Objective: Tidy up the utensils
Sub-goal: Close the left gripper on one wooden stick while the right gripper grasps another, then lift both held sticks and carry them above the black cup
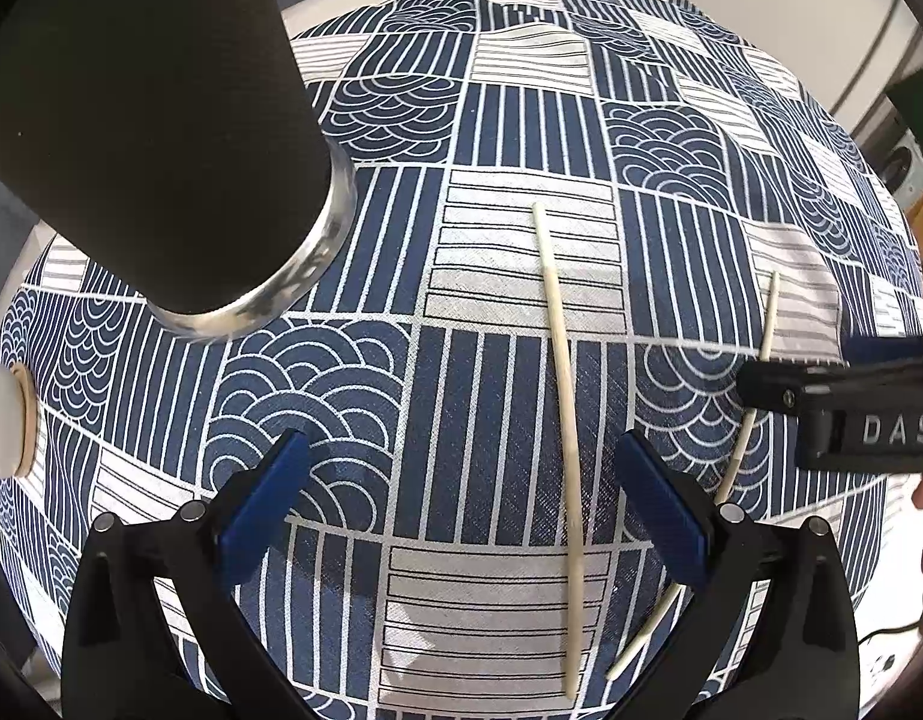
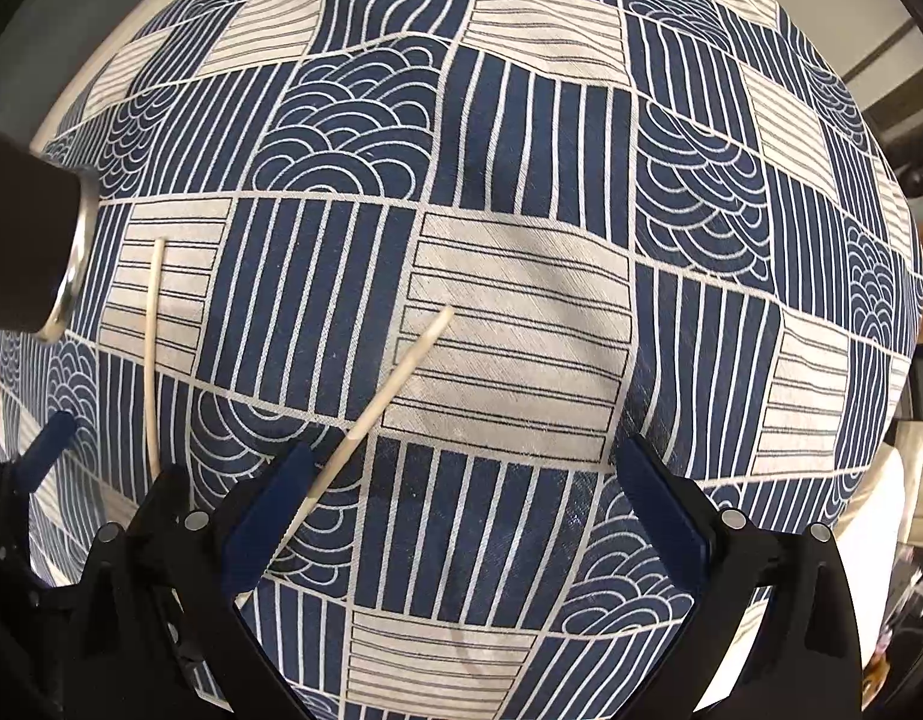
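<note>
Left gripper (image 1: pixel 461 498): your jaws stand apart, empty, low over the tablecloth (image 1: pixel 509 120), lined up on the near chopstick (image 1: pixel 560 420).
Right gripper (image 2: pixel 461 504): also spread, holding nothing; second chopstick (image 2: pixel 371 408) lies just inside its left finger.
Holder: dark cup (image 1: pixel 161 138) at the table's left edge, likely the destination.
Left view only: the cup's clear base.

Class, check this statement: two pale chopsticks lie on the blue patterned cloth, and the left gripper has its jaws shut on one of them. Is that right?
Not quite. The left gripper has its jaws open and holds nothing, as the left wrist view shows. The two chopsticks do lie on the blue patterned cloth.
</note>
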{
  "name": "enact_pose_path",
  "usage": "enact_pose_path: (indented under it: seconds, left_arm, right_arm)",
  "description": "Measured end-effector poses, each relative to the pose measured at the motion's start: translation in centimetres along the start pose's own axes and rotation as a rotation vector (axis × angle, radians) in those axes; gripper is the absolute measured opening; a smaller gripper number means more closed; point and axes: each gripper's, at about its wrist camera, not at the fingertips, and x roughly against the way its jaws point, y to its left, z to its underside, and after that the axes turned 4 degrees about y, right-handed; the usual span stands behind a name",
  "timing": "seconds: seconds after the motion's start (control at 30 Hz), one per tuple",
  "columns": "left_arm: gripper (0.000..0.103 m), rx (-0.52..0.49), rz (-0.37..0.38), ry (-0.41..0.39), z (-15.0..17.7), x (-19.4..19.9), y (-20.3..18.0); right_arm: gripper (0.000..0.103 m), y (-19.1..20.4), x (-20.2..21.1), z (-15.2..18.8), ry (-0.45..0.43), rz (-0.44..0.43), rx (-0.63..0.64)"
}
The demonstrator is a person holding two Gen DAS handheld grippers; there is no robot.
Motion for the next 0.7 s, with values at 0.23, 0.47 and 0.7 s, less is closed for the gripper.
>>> enact_pose_path:
  seconds: [0.23, 0.47, 0.7]
  left_arm:
    - [0.058, 0.047, -0.011, 0.000, 0.3, 1.2, 0.5]
    - [0.005, 0.100, 0.040, 0.056, 1.4, 2.0, 1.8]
    - [0.005, 0.155, 0.072, 0.076, 2.9, 2.7, 2.8]
  right_arm:
    - [0.029, -0.9, 1.7, 0.6, -0.057, -0.003, -0.031]
    - [0.007, -3.1, 2.0, 0.7, -0.079, -0.047, -0.022]
    - [0.004, -5.7, 2.0, 1.3, -0.088, -0.083, -0.037]
